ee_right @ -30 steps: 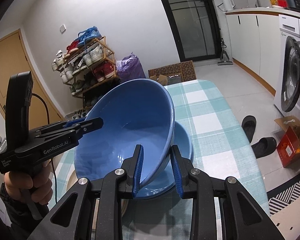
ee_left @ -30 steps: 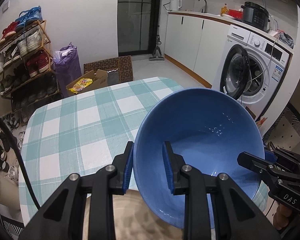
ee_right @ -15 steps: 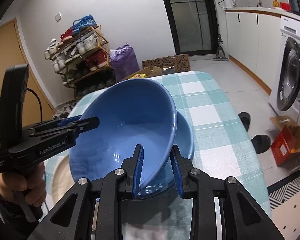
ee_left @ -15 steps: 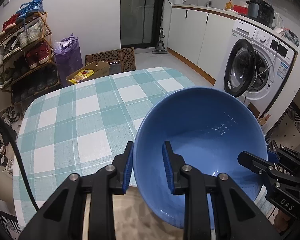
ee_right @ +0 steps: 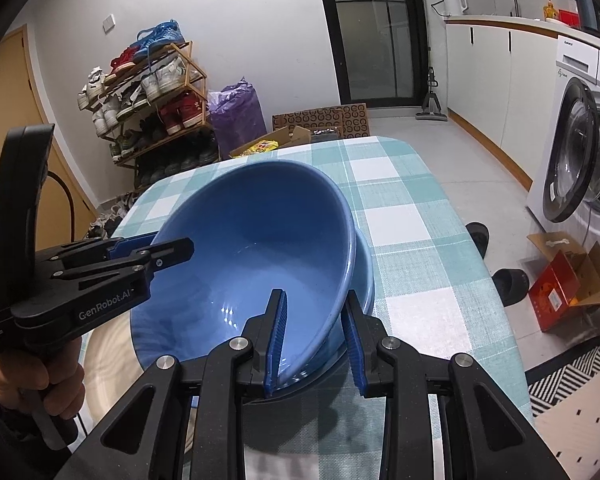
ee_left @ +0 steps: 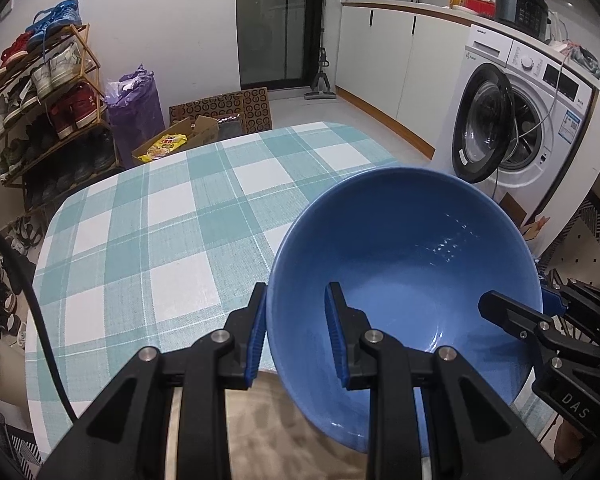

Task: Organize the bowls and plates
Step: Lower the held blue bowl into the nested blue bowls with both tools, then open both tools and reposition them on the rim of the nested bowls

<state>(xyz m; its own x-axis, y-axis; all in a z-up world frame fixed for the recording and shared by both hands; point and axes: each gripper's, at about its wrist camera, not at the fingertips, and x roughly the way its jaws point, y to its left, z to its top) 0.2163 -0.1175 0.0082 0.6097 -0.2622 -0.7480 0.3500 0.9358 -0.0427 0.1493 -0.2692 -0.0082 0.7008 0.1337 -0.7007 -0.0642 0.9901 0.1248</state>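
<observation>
A large blue bowl (ee_left: pixel 404 268) (ee_right: pixel 252 252) is held tilted above the checked table by both grippers. My left gripper (ee_left: pixel 298 336) is shut on its near rim, one pad inside and one outside. My right gripper (ee_right: pixel 314 340) is shut on the opposite rim and also shows at the right of the left wrist view (ee_left: pixel 540 320). The left gripper shows at the left of the right wrist view (ee_right: pixel 156 254). A second blue bowl (ee_right: pixel 365 276) sits on the table just under the held one. A beige plate (ee_left: pixel 268 424) (ee_right: pixel 108 348) lies under the bowl's near side.
The table with a teal and white checked cloth (ee_left: pixel 148 232) stretches away. A shoe rack (ee_left: pixel 40 100), a purple bag (ee_left: pixel 134 106) and cardboard boxes (ee_left: pixel 220 116) stand beyond it. A washing machine (ee_left: pixel 512 120) with open door is on the right. Slippers (ee_right: pixel 508 280) lie on the floor.
The bowl, held by both grippers, has come down closer to the second bowl and the table. Both grips are unchanged.
</observation>
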